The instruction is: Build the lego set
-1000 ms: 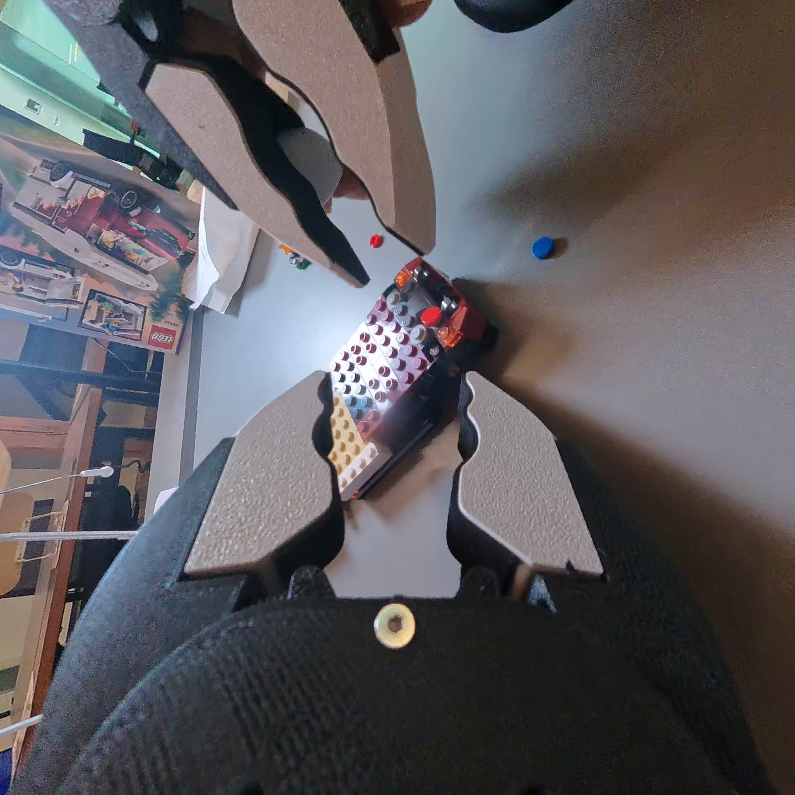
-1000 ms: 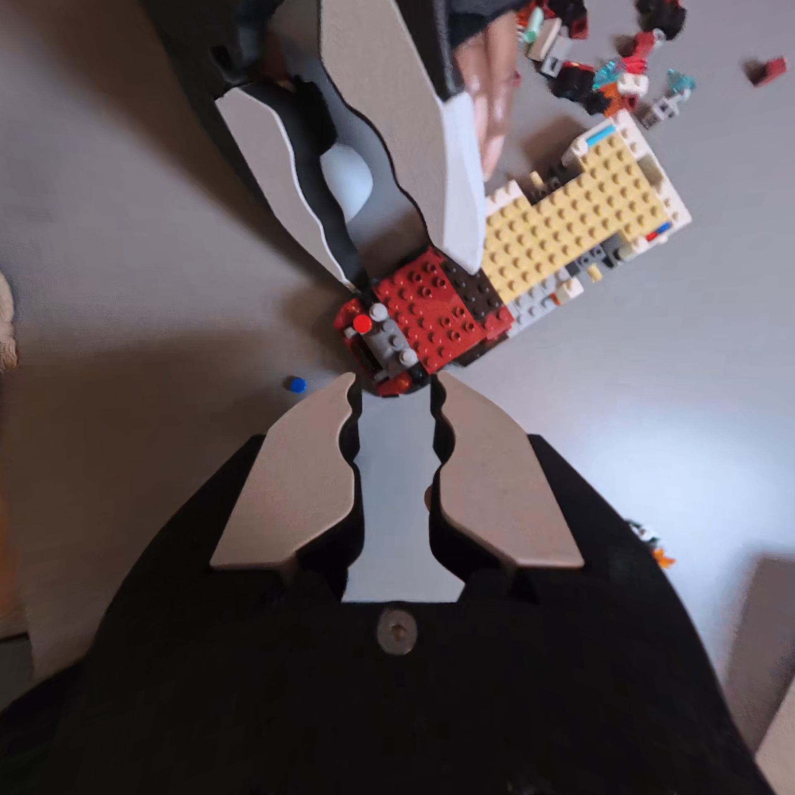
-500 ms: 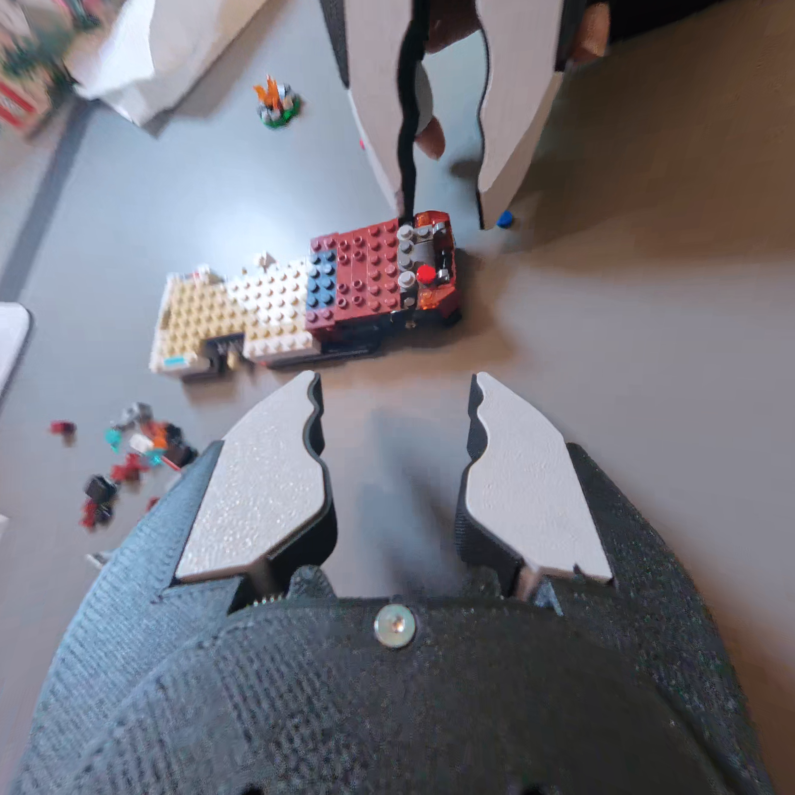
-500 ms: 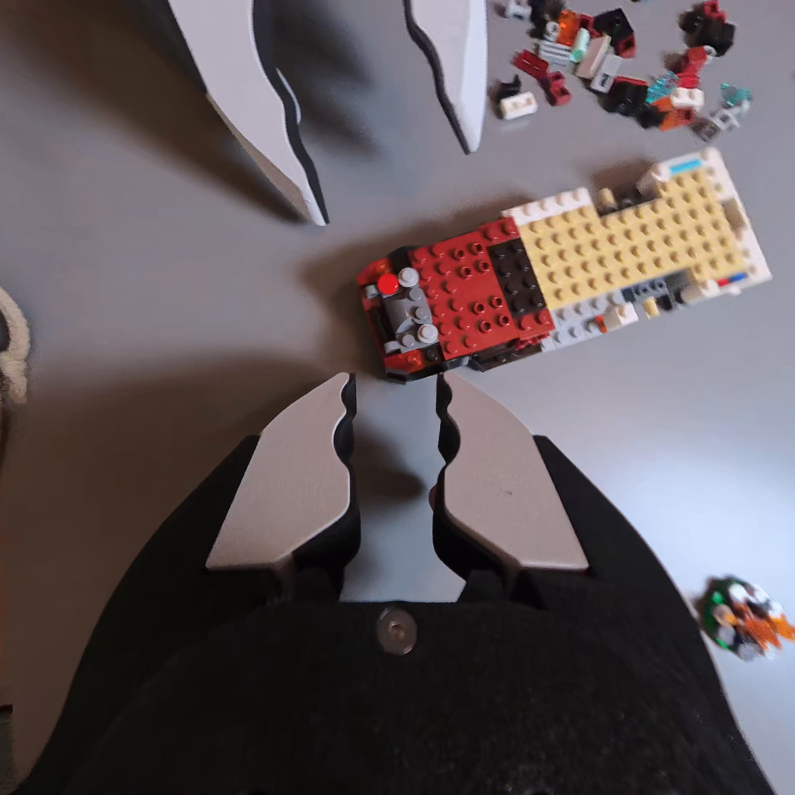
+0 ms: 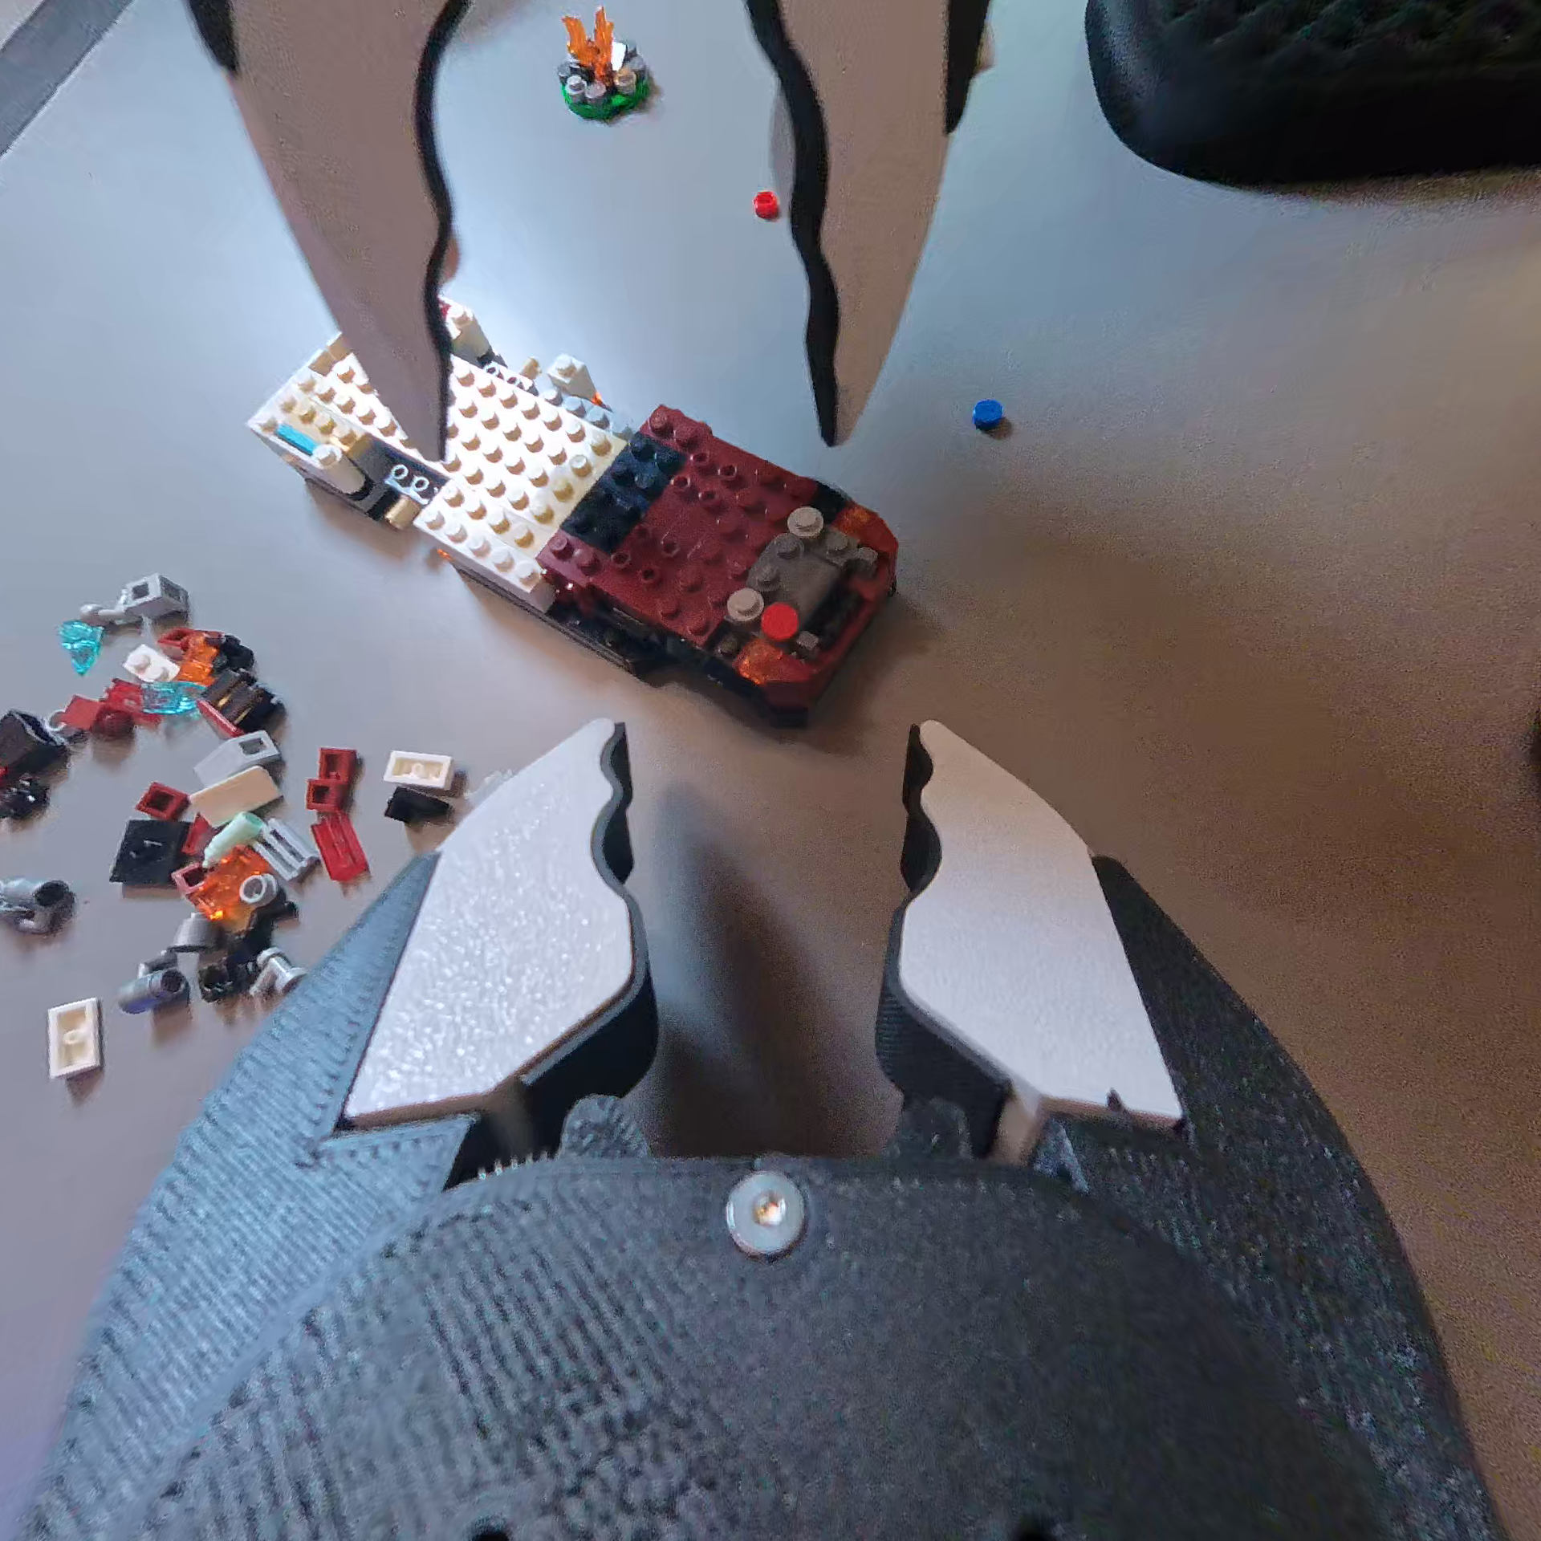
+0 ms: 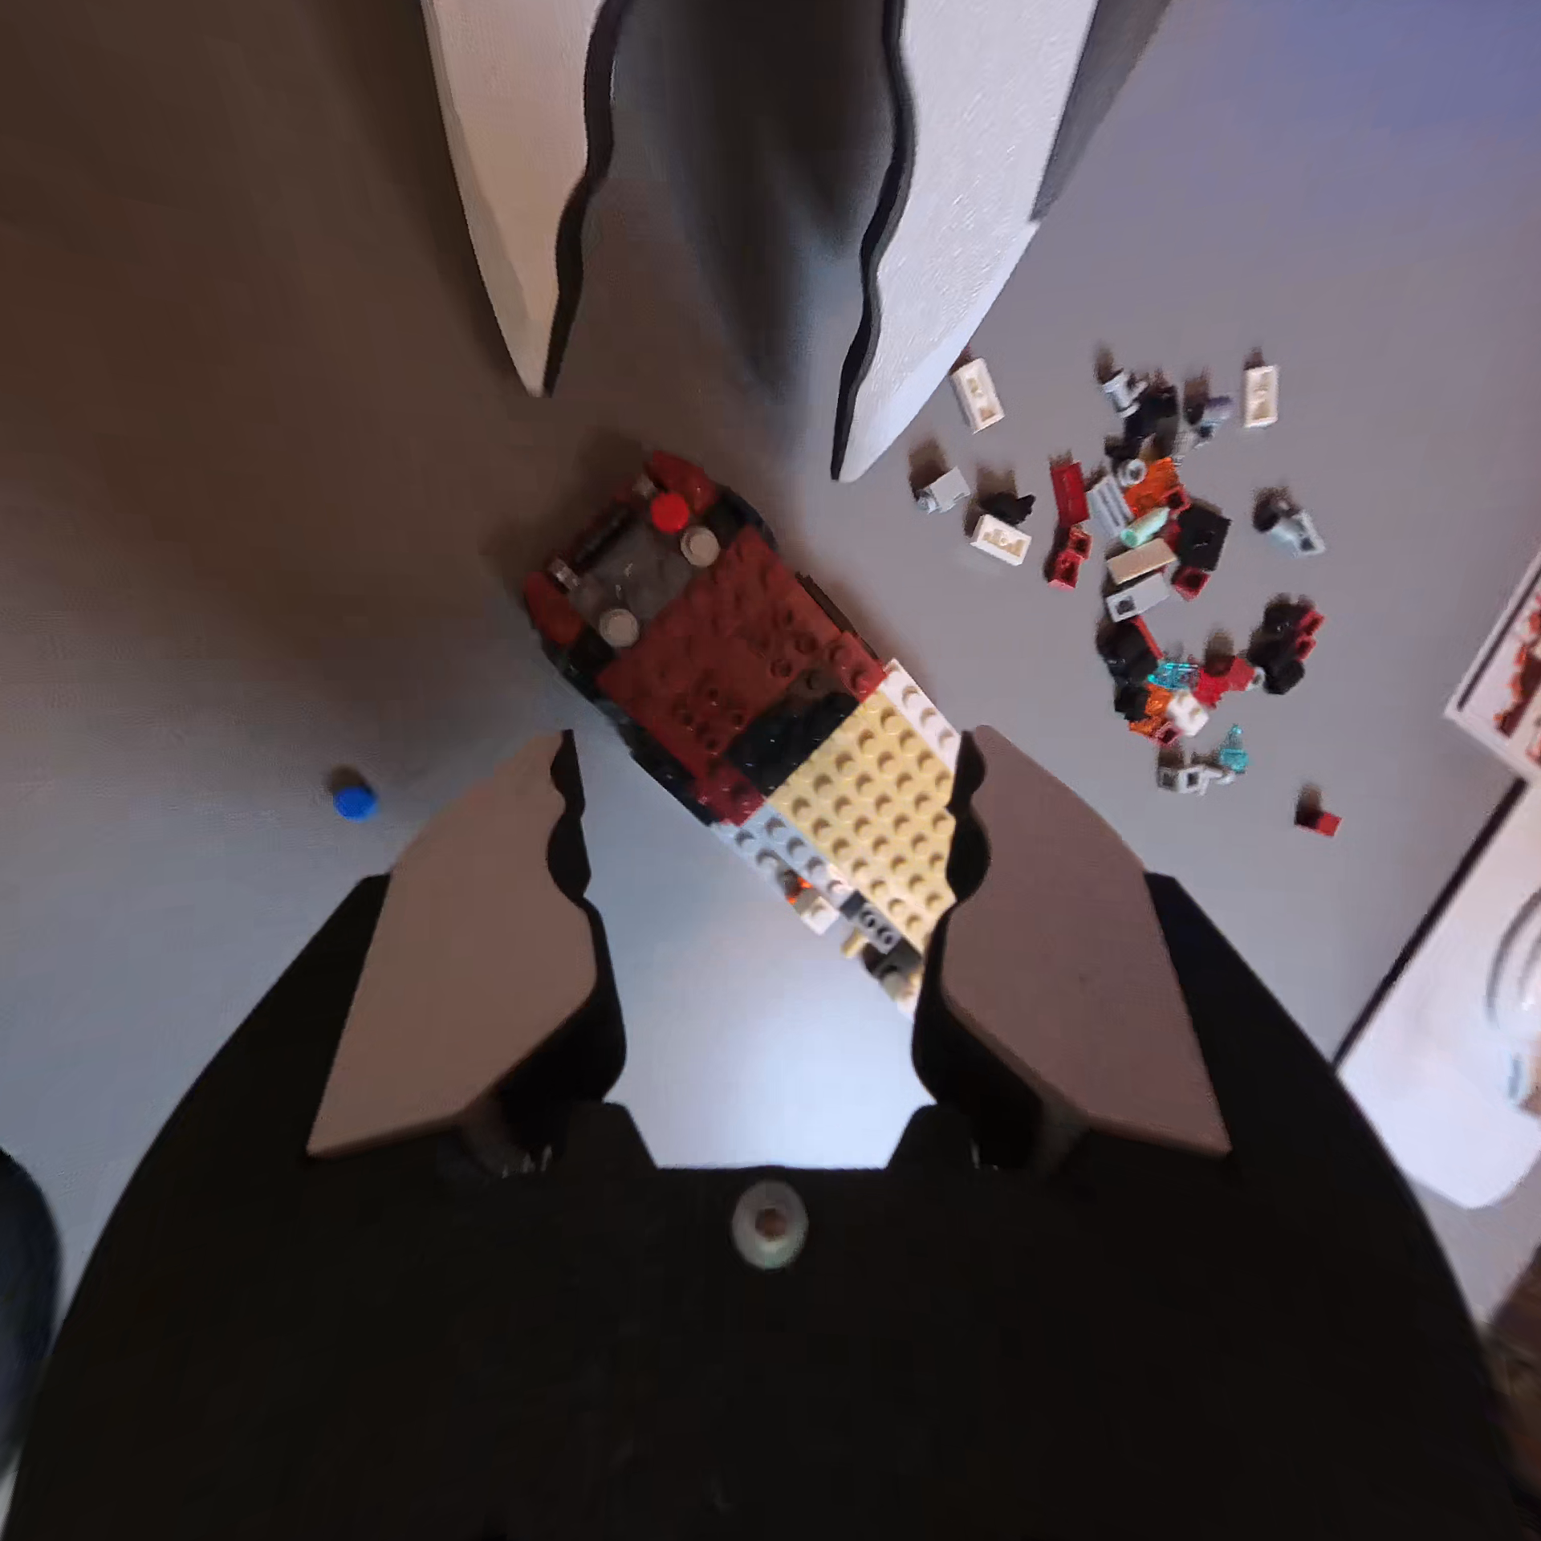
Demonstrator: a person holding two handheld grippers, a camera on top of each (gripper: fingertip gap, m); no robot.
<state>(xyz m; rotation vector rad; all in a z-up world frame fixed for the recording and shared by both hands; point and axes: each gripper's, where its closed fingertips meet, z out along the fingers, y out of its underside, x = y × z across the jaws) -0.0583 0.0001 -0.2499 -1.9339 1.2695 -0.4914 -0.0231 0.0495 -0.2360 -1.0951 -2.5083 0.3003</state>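
Grey table [image 5: 1167, 584]: left gripper [image 5: 765, 734] wide, empty, just short of the brick model's [image 5: 667, 542] dark-red end. Right gripper [image 6: 765, 742] wide, hovering over its tan end, pads not pressing. Loose bricks [image 5: 192, 792] beside it; blue stud [image 5: 988, 413] beyond.

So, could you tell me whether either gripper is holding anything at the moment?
Neither: left gripper and right gripper are open above the brick model.

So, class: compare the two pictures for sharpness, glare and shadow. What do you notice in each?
Left wrist view: mostly sharp; glare whitens the pale end of the brick model; the left gripper casts a soft shadow on the table. Right wrist view: blurred, loose bricks smeared, table brown on the left, bluish on the right.
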